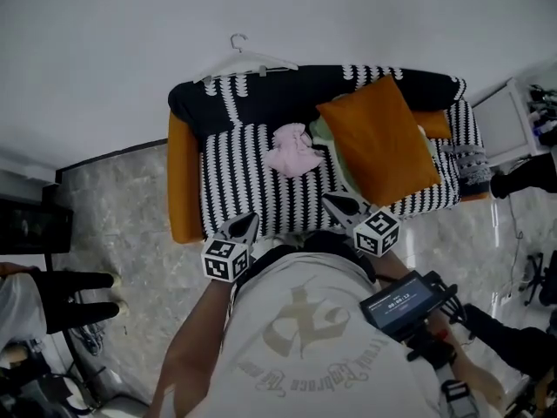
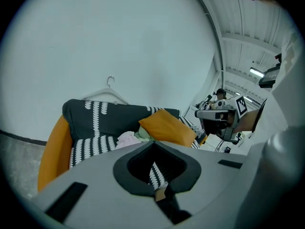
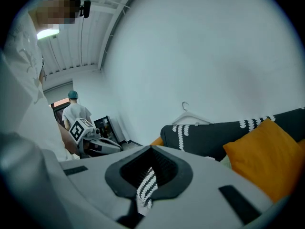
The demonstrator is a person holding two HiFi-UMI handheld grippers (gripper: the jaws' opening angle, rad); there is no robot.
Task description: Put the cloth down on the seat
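Observation:
A crumpled pink cloth (image 1: 293, 151) lies on the seat of a sofa (image 1: 252, 190) with a black-and-white patterned cover; the left gripper view shows the cloth (image 2: 127, 140) in front of the backrest. My left gripper (image 1: 246, 223) hovers over the seat's front edge, jaws shut and holding nothing. My right gripper (image 1: 337, 201) hangs beside it, nearer the cloth, its jaws also shut and bare. Both grippers are well short of the cloth. Each gripper view shows the other one: the right gripper (image 2: 221, 120) and the left gripper (image 3: 88, 137).
A big orange cushion (image 1: 383, 138) leans on the seat's right half, with a pale green cloth (image 1: 324, 133) partly under it. A white hanger (image 1: 246, 62) rests on the backrest. A person's legs (image 1: 78, 294) are at the left, and a white cabinet (image 1: 505, 120) at the right.

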